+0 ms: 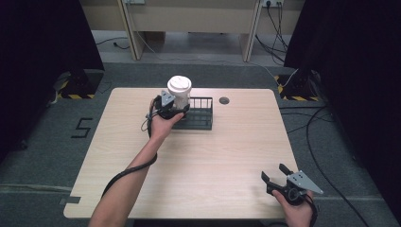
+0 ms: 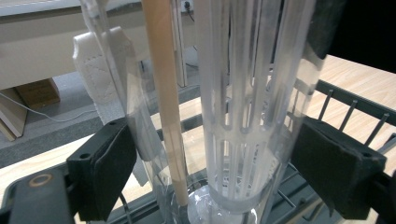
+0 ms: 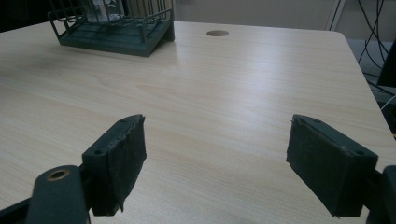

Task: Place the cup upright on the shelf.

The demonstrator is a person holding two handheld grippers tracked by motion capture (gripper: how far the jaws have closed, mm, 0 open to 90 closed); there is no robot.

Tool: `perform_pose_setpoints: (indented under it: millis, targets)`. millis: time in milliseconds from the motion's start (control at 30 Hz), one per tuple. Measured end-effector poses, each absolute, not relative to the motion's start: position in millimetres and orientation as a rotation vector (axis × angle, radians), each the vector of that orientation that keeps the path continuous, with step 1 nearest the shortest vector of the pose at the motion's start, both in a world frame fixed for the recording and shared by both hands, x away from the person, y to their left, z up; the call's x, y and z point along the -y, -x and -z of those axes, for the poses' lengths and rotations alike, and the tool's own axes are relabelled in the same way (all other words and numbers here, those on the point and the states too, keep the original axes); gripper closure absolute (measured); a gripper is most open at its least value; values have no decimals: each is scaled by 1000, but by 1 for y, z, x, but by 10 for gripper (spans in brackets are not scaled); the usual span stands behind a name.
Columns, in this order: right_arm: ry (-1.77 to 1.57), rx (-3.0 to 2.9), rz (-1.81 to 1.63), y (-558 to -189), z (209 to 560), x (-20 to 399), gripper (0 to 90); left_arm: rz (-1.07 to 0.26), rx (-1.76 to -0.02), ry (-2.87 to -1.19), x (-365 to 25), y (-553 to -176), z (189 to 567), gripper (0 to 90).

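A clear plastic cup (image 1: 178,92) with a white lid stands upright at the left end of a black wire rack (image 1: 201,118) at the table's far middle. My left gripper (image 1: 172,109) is shut on the cup from the near side. In the left gripper view the ribbed clear cup (image 2: 247,93) sits between both pads, its base low among the rack wires (image 2: 345,112), and my left gripper (image 2: 215,163) grips it. A thin wooden stick (image 2: 166,93) stands beside the ribbed core. My right gripper (image 1: 274,172) rests open at the table's near right, and nothing lies between its jaws (image 3: 215,158).
The light wooden table (image 1: 213,156) has a round cable hole (image 1: 224,100) right of the rack. The rack (image 3: 116,32) and the hole (image 3: 217,33) lie far ahead in the right gripper view. Dark curtains and cables flank the table.
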State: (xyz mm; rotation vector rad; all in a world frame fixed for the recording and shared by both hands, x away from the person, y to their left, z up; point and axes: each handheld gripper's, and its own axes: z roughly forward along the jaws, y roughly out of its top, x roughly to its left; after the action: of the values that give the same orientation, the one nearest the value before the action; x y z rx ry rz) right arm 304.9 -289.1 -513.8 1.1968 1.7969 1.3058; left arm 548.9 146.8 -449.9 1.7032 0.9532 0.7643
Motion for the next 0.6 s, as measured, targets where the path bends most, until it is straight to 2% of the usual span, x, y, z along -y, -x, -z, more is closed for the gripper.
perform_pose_setpoints:
  millis: [600]
  targets:
    - [-1194, -1802, -1300, -305, 514, 289, 201, -751, -925, -1717, -167, -527, 443, 144]
